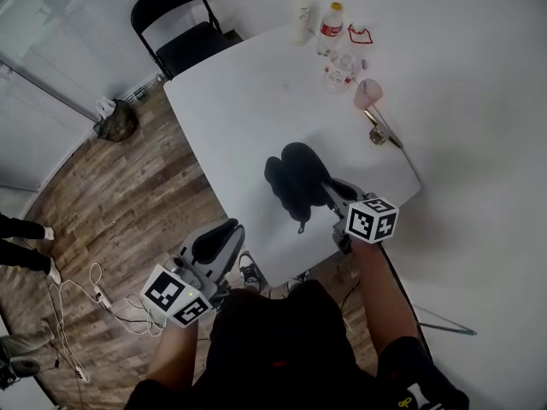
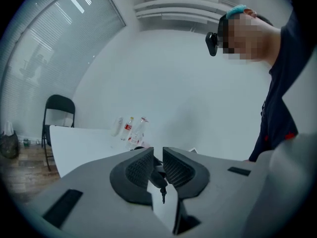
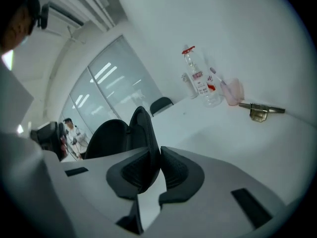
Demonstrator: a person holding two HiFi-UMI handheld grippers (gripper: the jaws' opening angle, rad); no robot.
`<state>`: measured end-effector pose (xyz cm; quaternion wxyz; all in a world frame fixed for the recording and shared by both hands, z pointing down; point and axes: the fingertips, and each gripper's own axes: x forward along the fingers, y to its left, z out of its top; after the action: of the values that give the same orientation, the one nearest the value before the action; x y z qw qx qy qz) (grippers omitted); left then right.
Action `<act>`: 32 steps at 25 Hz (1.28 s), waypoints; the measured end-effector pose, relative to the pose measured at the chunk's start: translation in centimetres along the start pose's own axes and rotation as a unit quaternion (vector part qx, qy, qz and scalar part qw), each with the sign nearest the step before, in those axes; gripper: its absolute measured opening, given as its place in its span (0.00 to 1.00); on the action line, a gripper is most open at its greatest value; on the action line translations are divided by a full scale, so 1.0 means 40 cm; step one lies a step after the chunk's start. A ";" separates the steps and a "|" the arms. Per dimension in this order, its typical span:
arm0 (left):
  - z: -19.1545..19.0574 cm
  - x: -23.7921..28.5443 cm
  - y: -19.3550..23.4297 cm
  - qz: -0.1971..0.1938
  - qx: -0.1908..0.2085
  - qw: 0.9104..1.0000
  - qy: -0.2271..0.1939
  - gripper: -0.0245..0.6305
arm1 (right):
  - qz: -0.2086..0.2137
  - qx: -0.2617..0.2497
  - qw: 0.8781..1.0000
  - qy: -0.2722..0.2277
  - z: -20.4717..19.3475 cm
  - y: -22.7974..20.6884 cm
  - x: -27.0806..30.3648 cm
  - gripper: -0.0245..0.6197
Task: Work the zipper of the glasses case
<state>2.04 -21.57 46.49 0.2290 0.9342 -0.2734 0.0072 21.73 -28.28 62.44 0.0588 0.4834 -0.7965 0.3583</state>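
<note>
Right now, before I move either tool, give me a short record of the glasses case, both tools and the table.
glasses case: black, unzipped, halves spread open, near the front edge of the table
right tool: shut on the rim of one case half
left tool: shut, off the table's front edge, apart from the case
zipper pull: seems to hang from the case's near end
far corner: bottles standing upright
</note>
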 end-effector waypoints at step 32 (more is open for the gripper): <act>0.201 -0.050 -0.194 -0.314 -0.156 0.924 -0.153 0.67 | 0.236 -0.084 0.967 -0.033 0.129 0.635 -0.225 0.13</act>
<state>3.44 -18.23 35.73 0.3182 0.9144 0.0042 -0.2504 7.14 -17.98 41.61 -0.0134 0.2866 -0.9169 0.2773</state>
